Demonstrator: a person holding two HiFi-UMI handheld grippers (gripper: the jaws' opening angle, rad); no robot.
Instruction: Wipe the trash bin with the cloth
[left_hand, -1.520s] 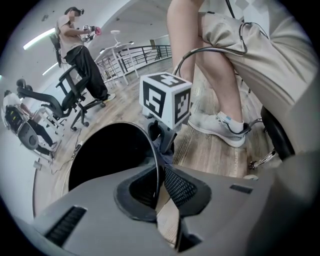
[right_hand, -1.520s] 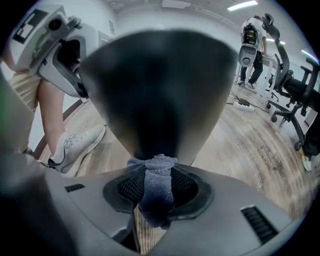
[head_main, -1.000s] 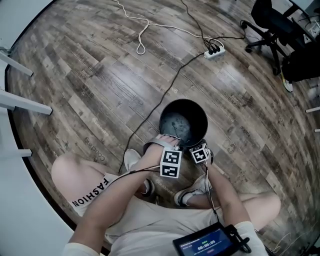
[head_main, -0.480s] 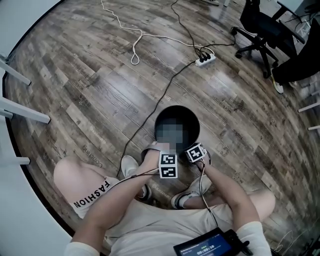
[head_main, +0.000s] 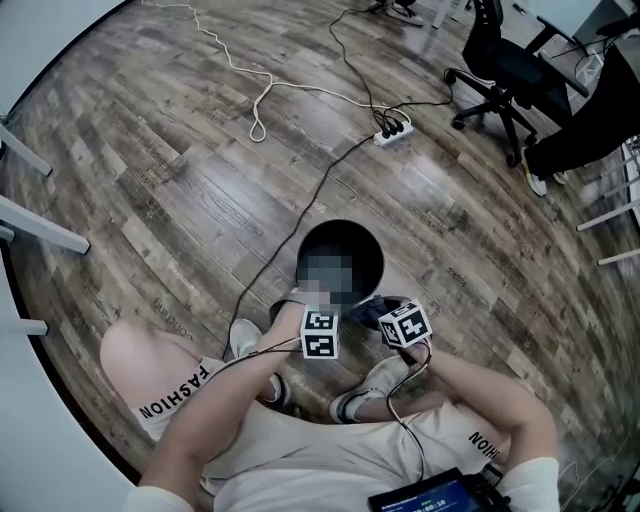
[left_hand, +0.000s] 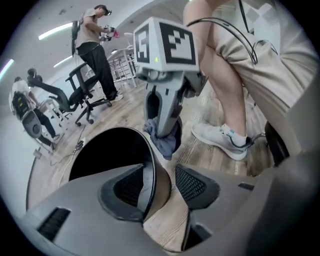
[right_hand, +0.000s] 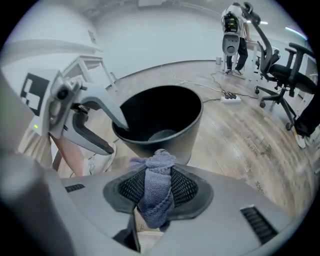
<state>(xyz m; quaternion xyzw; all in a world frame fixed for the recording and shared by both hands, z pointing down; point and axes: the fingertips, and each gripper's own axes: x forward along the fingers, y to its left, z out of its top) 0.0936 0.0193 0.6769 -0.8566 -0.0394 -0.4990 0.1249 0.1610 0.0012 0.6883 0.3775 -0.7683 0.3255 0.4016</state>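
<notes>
Below, plank floor (head_main: 190, 190), trash bin (head_main: 345, 236), office chair (head_main: 500, 68)

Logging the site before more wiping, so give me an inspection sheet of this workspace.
Surface: wood-plank floor.
Job's things: black trash bin upright on the floor; blue cloth bunched up.
Clutter: nothing seen.
Tools: left tool open, its jaws have just been opening, with the bin's rim between them; right tool shut on the cloth.
Cables: black cable runs past the bin to a power strip; white cable loops beyond.
Surroundings: office chair; a person standing far off.
</notes>
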